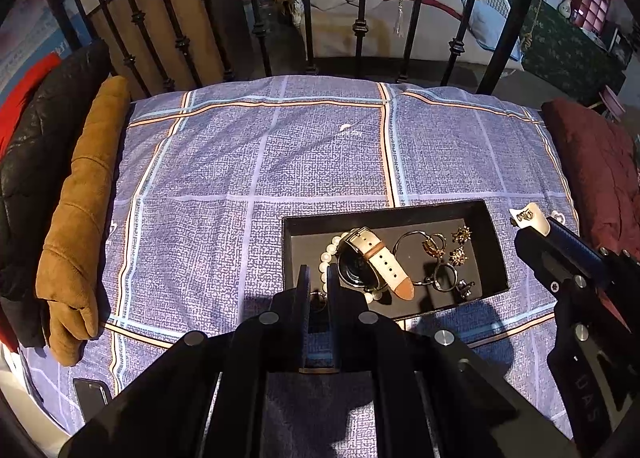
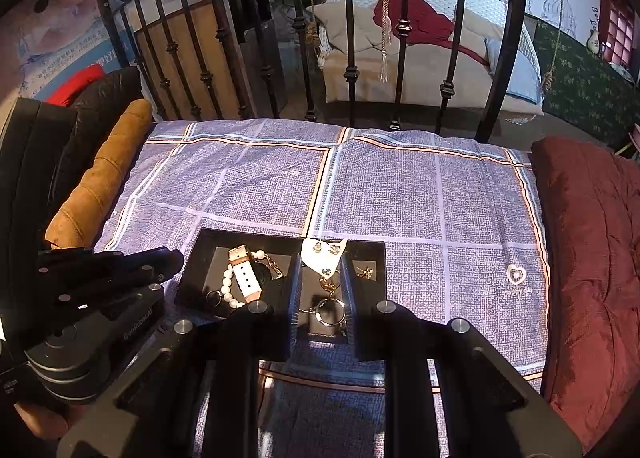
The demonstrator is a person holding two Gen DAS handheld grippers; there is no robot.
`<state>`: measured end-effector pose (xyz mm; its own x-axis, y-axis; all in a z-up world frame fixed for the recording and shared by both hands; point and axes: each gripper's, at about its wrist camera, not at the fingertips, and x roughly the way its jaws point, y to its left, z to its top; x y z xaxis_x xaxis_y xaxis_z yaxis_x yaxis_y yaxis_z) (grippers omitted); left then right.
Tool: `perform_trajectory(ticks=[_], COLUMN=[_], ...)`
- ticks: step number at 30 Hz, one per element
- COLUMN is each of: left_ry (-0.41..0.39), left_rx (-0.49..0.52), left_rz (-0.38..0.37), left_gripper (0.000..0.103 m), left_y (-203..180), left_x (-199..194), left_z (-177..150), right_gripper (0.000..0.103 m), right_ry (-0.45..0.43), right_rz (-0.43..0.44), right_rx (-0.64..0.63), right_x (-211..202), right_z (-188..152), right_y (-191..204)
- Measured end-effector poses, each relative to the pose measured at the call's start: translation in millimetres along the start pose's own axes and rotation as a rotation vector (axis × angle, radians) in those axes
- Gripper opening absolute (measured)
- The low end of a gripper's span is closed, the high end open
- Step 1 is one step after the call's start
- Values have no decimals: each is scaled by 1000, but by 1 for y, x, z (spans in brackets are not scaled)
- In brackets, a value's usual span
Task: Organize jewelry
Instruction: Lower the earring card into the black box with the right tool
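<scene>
Bedspread (image 2: 440, 197) carries the black tray (image 2: 192, 270); right tongs (image 2: 322, 270) pinch an earring card (image 2: 322, 254), probably lowering it in next; left tongs (image 1: 319, 290) shut, empty.

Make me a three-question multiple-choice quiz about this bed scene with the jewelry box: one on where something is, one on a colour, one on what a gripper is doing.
1. Where does the wristwatch lie?
A. inside the black tray
B. on the brown cushion
C. on the bare bedspread

2. What colour is the bead bracelet?
A. red
B. white
C. green

3. What is the right gripper doing?
A. gaping open, empty
B. clamping the watch
C. holding a small white earring card

Answers: 1 A, the watch rests among rings in the tray; 2 B, its beads look pearl white; 3 C, the card sits pinched between the fingertips above the tray.
</scene>
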<state>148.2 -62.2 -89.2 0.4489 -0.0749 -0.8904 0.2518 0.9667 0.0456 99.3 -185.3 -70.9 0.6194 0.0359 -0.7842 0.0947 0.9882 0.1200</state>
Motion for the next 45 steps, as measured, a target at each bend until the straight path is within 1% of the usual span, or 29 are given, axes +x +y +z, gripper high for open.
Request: perform_trajectory(ticks=[23,35,45], left_ry=[18,31,36], left_rx=[2,6,4], left_rz=[8,10,9], left_gripper=[8,8,8], left_y=[-2,-7,-8], left_x=[13,23,28], left_z=[6,11,17], right_gripper=[20,20,20], right_ry=[6,34,44], right_rz=[1,1,3], right_rx=[-1,15,5], right_x=[9,21,28], right_z=[5,4,5], right_y=[-2,-5,-3])
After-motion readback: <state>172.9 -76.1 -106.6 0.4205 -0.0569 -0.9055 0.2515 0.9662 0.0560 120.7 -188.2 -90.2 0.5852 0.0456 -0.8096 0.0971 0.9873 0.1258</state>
